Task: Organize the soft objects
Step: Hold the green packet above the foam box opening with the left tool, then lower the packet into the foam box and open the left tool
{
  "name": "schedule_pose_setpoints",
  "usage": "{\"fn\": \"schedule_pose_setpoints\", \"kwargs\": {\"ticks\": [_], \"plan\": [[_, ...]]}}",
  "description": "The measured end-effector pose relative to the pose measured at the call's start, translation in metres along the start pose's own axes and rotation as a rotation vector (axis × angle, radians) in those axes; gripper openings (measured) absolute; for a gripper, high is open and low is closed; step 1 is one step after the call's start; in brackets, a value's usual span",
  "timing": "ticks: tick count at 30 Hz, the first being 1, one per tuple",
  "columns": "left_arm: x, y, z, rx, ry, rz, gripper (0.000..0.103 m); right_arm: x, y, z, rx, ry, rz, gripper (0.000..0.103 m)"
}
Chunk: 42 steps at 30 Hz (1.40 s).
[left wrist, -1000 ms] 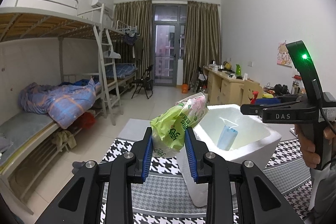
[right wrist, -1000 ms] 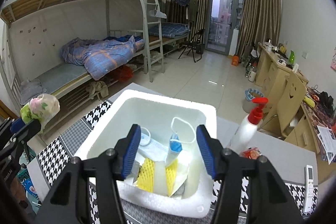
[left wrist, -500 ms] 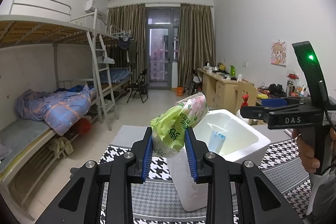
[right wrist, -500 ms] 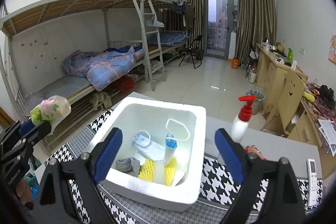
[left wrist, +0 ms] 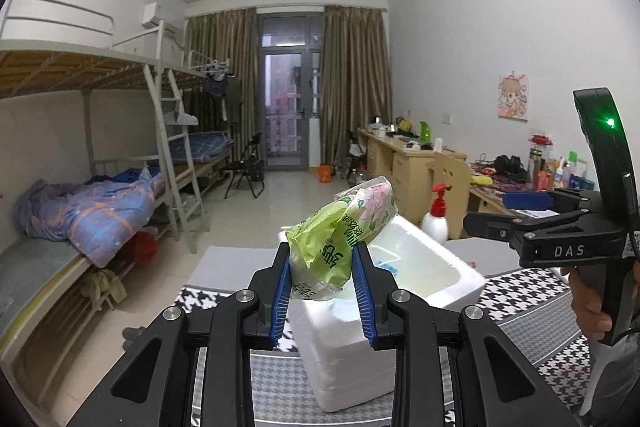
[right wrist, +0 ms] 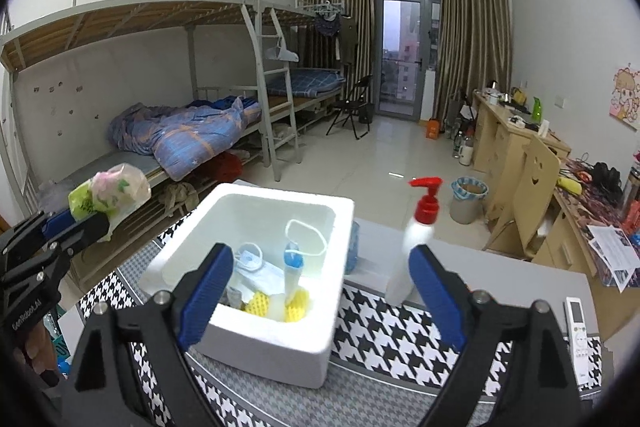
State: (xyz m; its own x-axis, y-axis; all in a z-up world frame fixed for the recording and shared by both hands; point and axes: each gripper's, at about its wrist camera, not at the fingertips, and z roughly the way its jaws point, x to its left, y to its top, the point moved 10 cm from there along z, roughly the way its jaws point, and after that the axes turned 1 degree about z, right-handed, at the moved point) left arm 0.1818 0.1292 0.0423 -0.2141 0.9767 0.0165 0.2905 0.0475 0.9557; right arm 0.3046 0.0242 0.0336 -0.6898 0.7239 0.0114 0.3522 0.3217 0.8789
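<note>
A soft green tissue pack [left wrist: 342, 227] with a pink flower print is pinched between the blue pads of my left gripper [left wrist: 320, 255], which holds it in the air at the near left of a white foam box [left wrist: 348, 355]. The right wrist view shows that pack [right wrist: 110, 189] at the far left, outside the box [right wrist: 280, 195]. Face masks [right wrist: 256, 263] and a yellow foam net [right wrist: 296, 303] lie inside the box. My right gripper [right wrist: 320, 259] hovers wide open above the box's near edge, with nothing between its pads.
The box stands on a houndstooth cloth [right wrist: 392, 331] over a grey table. A white spray bottle [right wrist: 416, 239] with a red head stands right of the box, and a remote [right wrist: 576, 319] lies at the far right. Bunk beds line the left wall, desks the right.
My right gripper's jaws have spread wide and it has drawn back from the box. The left gripper has shifted a little with the tissue pack still in it.
</note>
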Motion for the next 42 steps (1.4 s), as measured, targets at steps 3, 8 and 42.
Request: {"fn": "schedule_pose_setpoints", "kwargs": {"ticks": [3,8,42], "plan": [[-0.007,0.001,0.004,0.007,-0.016,0.010,0.031,-0.009,-0.003,-0.004,-0.005,-0.014,0.017,0.092],[-0.014,0.002,0.013,0.026,-0.042,0.011,0.031,-0.021,-0.005,-0.009,-0.008,-0.030,0.045,0.092],[-0.044,-0.014,0.079,0.192,-0.066,0.053,0.046,-0.077,-0.045,-0.034,0.009,-0.106,0.145,0.092]]}}
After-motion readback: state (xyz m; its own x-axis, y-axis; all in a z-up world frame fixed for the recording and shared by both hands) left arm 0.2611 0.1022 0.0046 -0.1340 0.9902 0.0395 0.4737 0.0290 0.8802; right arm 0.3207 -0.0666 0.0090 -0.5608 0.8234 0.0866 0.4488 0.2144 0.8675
